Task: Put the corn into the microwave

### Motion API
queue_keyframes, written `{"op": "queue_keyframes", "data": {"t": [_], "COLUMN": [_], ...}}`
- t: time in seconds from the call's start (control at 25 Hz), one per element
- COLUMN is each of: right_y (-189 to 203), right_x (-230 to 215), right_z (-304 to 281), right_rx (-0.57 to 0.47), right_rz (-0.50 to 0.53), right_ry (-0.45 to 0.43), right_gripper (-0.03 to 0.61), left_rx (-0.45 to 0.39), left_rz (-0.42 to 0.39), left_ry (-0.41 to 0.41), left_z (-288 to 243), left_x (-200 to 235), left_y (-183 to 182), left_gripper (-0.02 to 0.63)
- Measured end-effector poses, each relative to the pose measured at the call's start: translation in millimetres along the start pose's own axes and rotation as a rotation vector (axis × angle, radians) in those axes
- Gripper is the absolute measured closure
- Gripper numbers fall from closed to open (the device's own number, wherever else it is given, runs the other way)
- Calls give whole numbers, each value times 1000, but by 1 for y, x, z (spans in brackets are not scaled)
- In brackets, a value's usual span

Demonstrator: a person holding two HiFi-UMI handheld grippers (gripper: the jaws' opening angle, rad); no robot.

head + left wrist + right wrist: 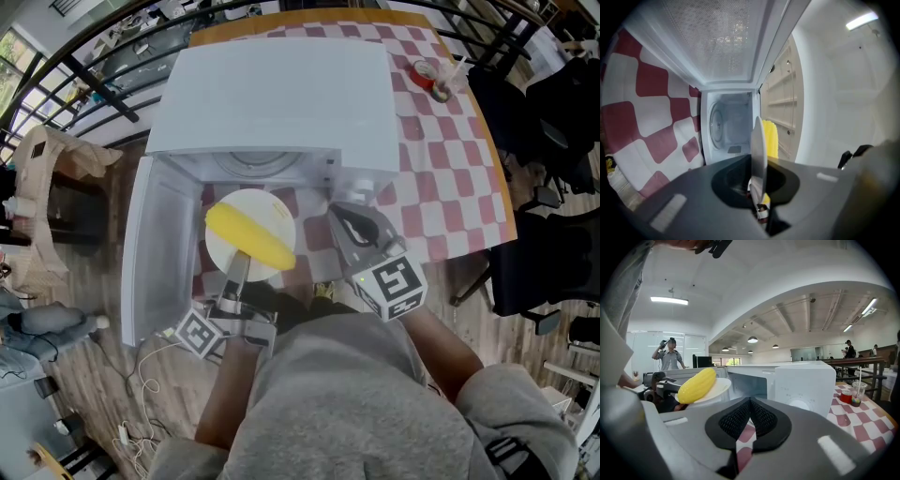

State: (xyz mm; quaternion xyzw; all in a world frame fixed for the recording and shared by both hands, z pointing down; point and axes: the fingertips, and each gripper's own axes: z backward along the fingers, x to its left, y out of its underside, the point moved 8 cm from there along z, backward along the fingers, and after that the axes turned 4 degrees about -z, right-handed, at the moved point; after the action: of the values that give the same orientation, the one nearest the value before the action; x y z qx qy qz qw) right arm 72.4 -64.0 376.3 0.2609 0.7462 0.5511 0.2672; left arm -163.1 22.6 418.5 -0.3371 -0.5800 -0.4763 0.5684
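A yellow corn cob (250,236) lies on a round white plate (272,210). My left gripper (234,272) is shut on the plate's near rim and holds it level in front of the white microwave (281,103), whose door (150,244) hangs open to the left. In the left gripper view the plate (758,150) shows edge-on between the jaws, with the corn (771,138) beside it and the microwave cavity (729,124) straight ahead. My right gripper (349,220) is shut and empty by the microwave's right front. The right gripper view shows the corn (697,385) on the plate (721,387) at the left.
The microwave stands on a red-and-white checked tablecloth (450,178). A plastic cup with a red drink (431,77) sits at the table's far right. Dark chairs (553,187) stand to the right, and a cable lies on the floor (141,375) at the left.
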Motion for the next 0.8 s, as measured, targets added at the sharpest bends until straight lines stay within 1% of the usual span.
{"op": "queue_keyframes", "data": {"t": [0.8], "right_y": [-5], "right_x": [-6], "right_z": [-5], "right_rx": [-22], "right_rz": [-1], "right_ry": [-36], "right_gripper": [586], "left_rx": [-31], "left_rz": [3], "left_ry": [13], "left_z": [-11], "left_x": [-3], "left_y": [4], "left_gripper": [594]}}
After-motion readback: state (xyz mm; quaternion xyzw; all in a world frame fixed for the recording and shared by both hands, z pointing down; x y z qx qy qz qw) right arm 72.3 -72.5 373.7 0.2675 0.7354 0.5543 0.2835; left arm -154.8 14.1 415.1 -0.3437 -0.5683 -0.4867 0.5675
